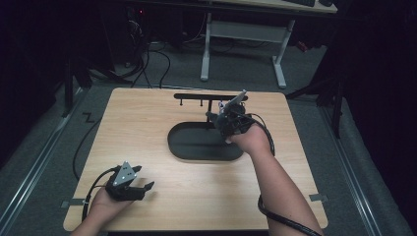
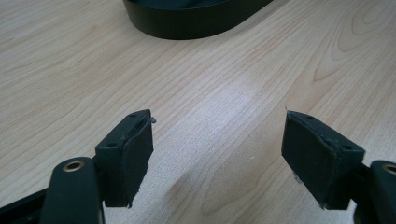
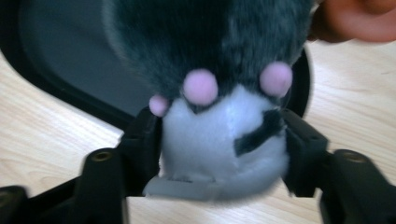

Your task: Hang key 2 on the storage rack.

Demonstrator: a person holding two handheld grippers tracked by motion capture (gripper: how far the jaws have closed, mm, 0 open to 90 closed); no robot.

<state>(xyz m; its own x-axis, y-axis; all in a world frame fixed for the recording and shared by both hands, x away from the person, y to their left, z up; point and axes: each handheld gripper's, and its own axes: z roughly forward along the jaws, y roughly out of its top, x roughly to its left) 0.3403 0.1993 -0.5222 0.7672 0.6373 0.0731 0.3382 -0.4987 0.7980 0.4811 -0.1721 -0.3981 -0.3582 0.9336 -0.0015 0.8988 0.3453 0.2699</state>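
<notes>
Now plush toy (image 3: 219, 140) between right claw (image 3: 219, 149) pads, gripped, over black tray (image 1: 196, 147), left claw (image 2: 217, 158) open.

Bare worktop (image 1: 147, 123) lies open all around the left gripper (image 1: 142, 187), giving free passage toward the black oval tray (image 1: 196, 147). At the far edge, a low black rack (image 1: 206, 97) blocks the way behind the tray, where the right gripper (image 1: 221, 118) and its plush toy (image 3: 219, 135) crowd the tray's far right rim.

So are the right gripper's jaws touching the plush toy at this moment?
Touching. In the right gripper view both black pads sit flush against the white sides of the plush toy, with no gap on either side, above the tray's edge.
</notes>
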